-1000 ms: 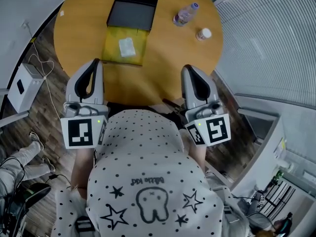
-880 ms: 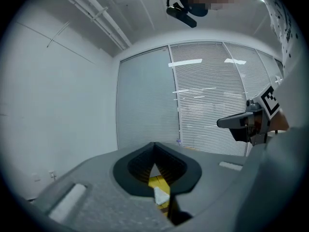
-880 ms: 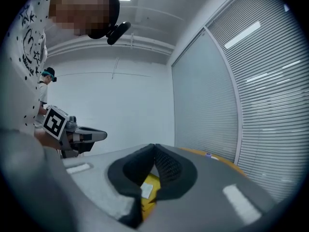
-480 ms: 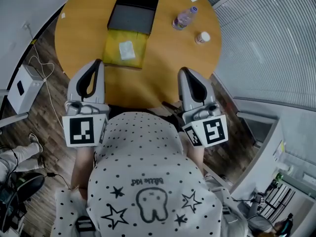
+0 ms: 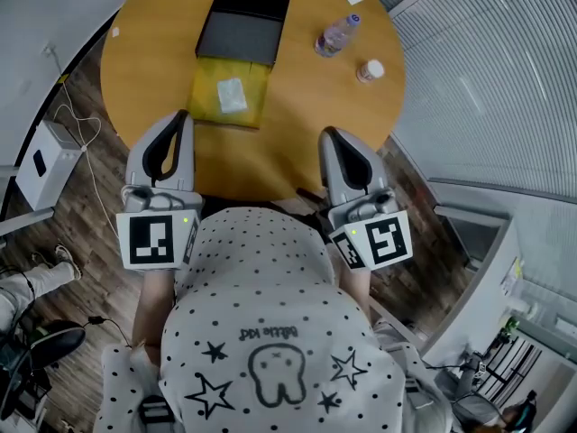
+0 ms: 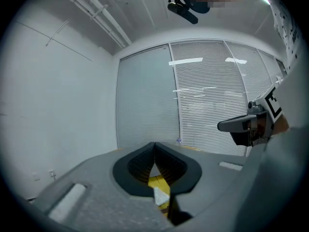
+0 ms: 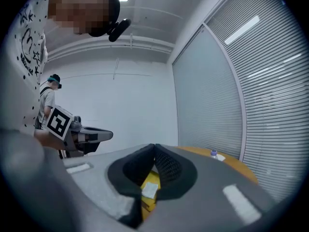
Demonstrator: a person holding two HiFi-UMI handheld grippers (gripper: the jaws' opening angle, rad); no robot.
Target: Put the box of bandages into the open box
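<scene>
Left tongs (image 5: 176,120): jaws closed tip to tip with nothing between them. They hang over the near edge of the desk (image 5: 297,115), close to our body.

Open box (image 5: 203,106): yellow, on the left half of the desk, well ahead of both tongs. Its black lid (image 5: 243,23) lies at the far side, touching it. A small white packet, which we take for the bandage box (image 5: 232,95), lies flat inside the open box, near the middle.

Right tongs (image 5: 330,135): also closed on nothing, at the near edge of the desk, level with the left pair.

Further right, a bottle (image 5: 335,32) and a small jar (image 5: 370,69) stand apart from the open box and play no part here.

Judgement: the placing step looks complete, since the bandage box is inside and neither pair of tongs touches it. We see no further carry to make. If the lid is to go on, the next move calls for opening one pair of tongs, reaching across the desk and gripping the lid by an edge without nudging the open box.
</scene>
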